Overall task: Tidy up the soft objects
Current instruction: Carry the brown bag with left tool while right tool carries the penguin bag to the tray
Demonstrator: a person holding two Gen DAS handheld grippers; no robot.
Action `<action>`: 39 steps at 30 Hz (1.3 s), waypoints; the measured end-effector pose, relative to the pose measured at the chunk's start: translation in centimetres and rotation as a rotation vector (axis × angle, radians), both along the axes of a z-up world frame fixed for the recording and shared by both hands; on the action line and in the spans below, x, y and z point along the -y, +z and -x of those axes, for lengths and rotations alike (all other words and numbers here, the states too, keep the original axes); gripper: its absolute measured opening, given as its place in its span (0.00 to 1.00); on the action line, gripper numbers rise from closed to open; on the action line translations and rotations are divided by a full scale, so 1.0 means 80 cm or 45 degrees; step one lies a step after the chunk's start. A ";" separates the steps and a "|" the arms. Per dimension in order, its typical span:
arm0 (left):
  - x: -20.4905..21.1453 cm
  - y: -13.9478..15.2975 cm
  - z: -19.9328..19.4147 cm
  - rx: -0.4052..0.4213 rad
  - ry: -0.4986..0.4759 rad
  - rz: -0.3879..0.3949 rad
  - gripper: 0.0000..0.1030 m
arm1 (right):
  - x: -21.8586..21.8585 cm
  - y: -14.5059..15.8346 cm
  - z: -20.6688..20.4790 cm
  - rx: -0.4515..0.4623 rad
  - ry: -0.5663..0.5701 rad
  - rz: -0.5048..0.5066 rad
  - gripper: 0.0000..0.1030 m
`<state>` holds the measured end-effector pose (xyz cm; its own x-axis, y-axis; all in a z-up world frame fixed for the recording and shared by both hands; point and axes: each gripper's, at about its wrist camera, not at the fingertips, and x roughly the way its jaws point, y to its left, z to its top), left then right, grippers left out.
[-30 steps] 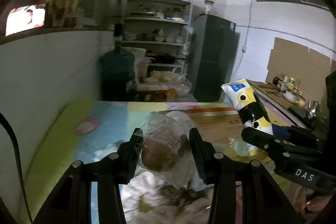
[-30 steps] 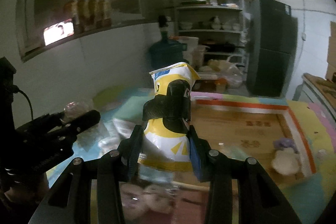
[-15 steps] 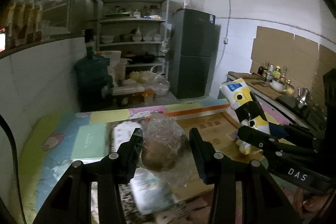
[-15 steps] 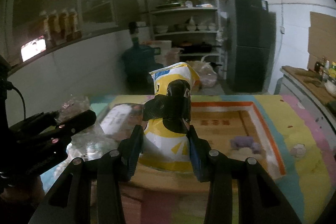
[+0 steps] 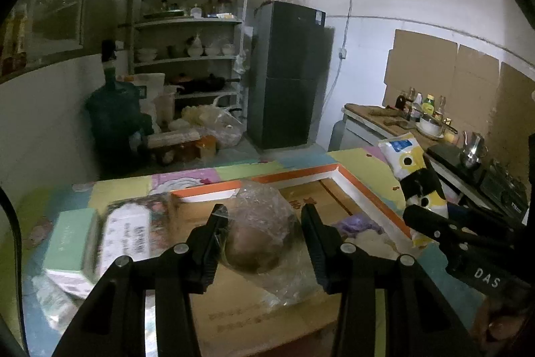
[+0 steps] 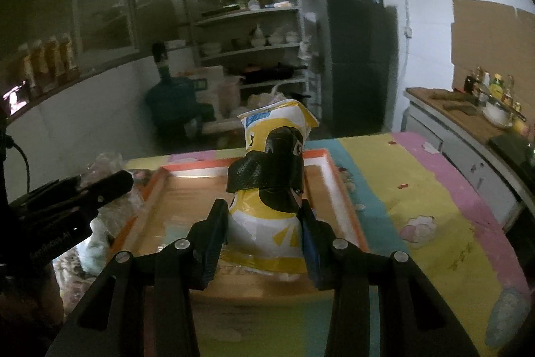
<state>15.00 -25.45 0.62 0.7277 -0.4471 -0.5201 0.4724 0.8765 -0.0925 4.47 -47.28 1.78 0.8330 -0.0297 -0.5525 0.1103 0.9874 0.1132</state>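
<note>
Left wrist view: close above the tray (image 5: 364, 189), looking forward along the left gripper (image 5: 264, 219) toward shelf (image 5: 190, 22) and fridge (image 5: 291, 76). Right wrist view: same heading from farther right, along the right gripper (image 6: 265, 216). Shared: tray (image 6: 334, 176), shelf (image 6: 247, 12), fridge (image 6: 354, 56), each other's gripper at frame edge.

One clear plastic bag holding a brown bun (image 5: 257, 243), one yellow-and-white snack packet (image 6: 271, 189), one orange-rimmed cardboard tray (image 5: 301, 178), two black grippers (image 5: 264, 233) (image 6: 264, 233), one pale green box (image 5: 68, 243)

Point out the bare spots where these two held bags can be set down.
Freest: the wooden floor of the orange-rimmed tray ahead of the snack bag in the right gripper, and the mat right of the tray. Crowded: the boxes left of the wrapped bun in the left gripper, and the purple item in the tray's right corner.
</note>
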 end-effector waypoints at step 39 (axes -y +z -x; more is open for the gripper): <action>0.114 -0.049 -0.093 -0.149 0.020 -0.131 0.45 | 0.085 -0.061 -0.132 -0.168 0.091 -0.087 0.42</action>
